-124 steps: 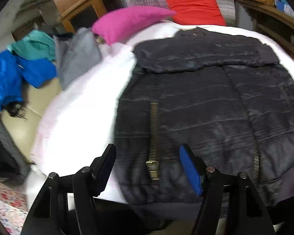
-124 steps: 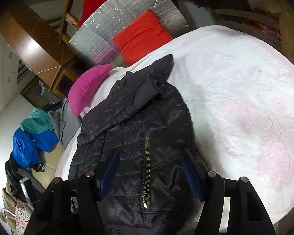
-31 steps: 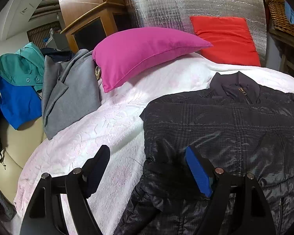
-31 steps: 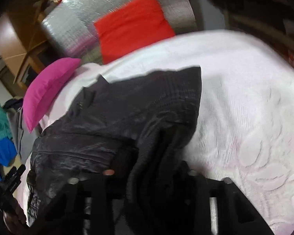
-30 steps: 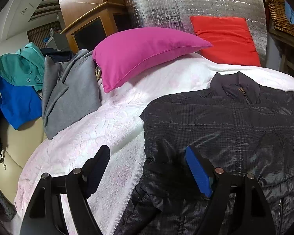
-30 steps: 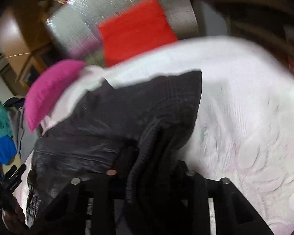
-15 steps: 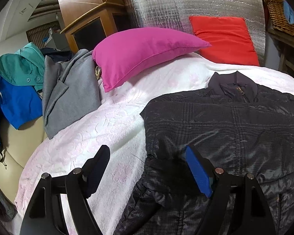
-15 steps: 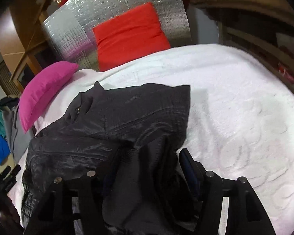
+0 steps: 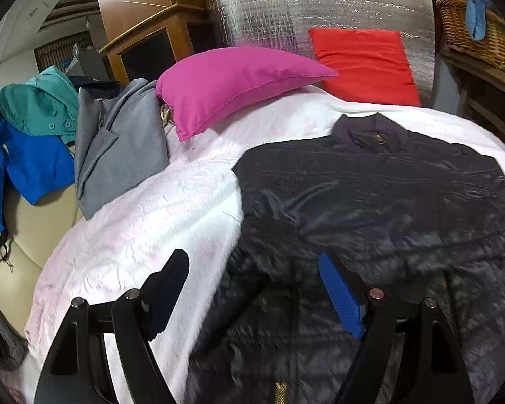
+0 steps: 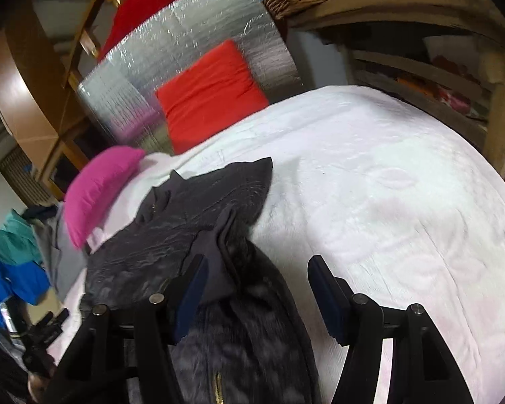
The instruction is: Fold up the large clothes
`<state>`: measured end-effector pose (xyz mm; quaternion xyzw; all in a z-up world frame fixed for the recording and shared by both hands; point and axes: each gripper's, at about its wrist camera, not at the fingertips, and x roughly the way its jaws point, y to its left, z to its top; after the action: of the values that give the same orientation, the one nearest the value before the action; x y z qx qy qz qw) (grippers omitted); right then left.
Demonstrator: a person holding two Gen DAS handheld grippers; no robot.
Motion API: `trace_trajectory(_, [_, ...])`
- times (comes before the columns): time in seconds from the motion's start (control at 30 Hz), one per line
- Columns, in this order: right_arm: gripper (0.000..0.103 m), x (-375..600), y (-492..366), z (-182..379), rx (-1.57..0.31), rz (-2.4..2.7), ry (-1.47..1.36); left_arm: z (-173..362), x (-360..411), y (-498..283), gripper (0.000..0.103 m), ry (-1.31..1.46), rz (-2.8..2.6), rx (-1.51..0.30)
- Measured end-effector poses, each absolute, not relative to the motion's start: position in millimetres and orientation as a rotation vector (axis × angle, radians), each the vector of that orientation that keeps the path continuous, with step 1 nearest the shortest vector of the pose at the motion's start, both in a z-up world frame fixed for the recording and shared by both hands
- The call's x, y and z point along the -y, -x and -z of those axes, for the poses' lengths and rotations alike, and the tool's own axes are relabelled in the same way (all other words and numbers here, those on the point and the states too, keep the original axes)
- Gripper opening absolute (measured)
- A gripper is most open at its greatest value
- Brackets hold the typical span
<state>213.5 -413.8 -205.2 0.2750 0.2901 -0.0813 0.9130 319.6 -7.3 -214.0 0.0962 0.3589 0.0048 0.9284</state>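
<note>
Left wrist: left gripper (image 9: pixel 252 289) jaws apart, empty, above the black jacket (image 9: pixel 370 208) lying on the bed (image 9: pixel 134 235).
Right wrist: right gripper (image 10: pixel 256 289) jaws just opened, folded sleeve (image 10: pixel 215 252) released. Fabric probably slick, soft, puffy; grip hem corners.

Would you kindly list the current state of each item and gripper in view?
Black jacket: flat on the bed, sleeves folded across, zipper closed.
Left gripper: open, empty.
Right gripper: open, jaws have just been opening, holding nothing.
Pink pillow: lying on the bed.
</note>
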Motion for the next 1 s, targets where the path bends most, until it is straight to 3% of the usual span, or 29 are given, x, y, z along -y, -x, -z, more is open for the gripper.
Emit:
trace_trajectory(0.5, [0.067, 393.0, -105.8, 201.9, -0.497, 0.085, -0.553, 160.0, 17.0, -251.3, 0.081, -0.142, 0.027, -0.563])
trace_trajectory(1.0, [0.067, 386.2, -114.2, 204.2, -0.504, 0.058, -0.544, 158.1, 15.6, -249.9, 0.081, -0.143, 0.013, -0.550])
